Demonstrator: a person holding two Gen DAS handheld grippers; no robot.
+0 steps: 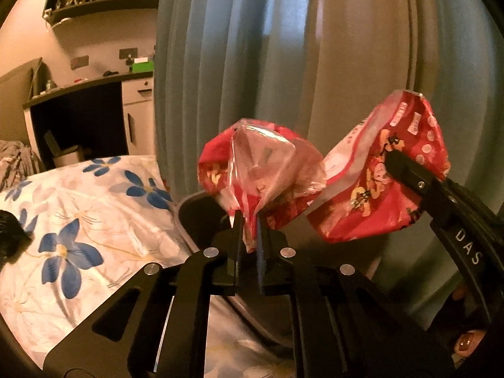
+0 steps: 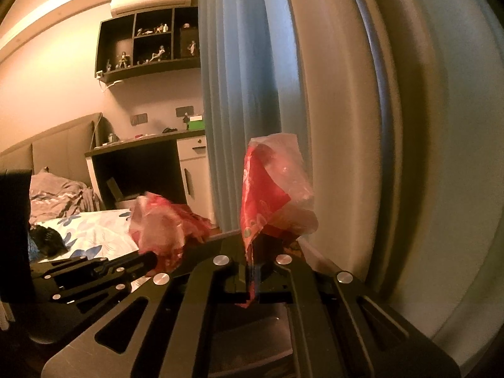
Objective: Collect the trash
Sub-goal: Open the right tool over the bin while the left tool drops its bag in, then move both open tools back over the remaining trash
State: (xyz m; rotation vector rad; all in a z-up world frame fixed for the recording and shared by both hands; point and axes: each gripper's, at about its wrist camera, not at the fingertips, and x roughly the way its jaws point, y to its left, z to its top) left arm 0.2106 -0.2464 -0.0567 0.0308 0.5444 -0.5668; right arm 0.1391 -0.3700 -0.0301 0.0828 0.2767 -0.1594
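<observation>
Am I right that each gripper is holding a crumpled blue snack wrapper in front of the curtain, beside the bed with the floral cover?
Not quite: the wrappers are red, not blue. The left wrist view shows the left gripper pinching a red wrapper, with the right gripper's red wrapper alongside. The rest holds: both sit before the curtain, beside the floral bed cover.

Left gripper [image 1: 249, 230] and right gripper [image 2: 252, 267] are raised side by side, jaws nearly closed.

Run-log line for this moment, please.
left gripper: shut on red wrapper | right gripper: shut on second red wrapper | dark bin below
</observation>
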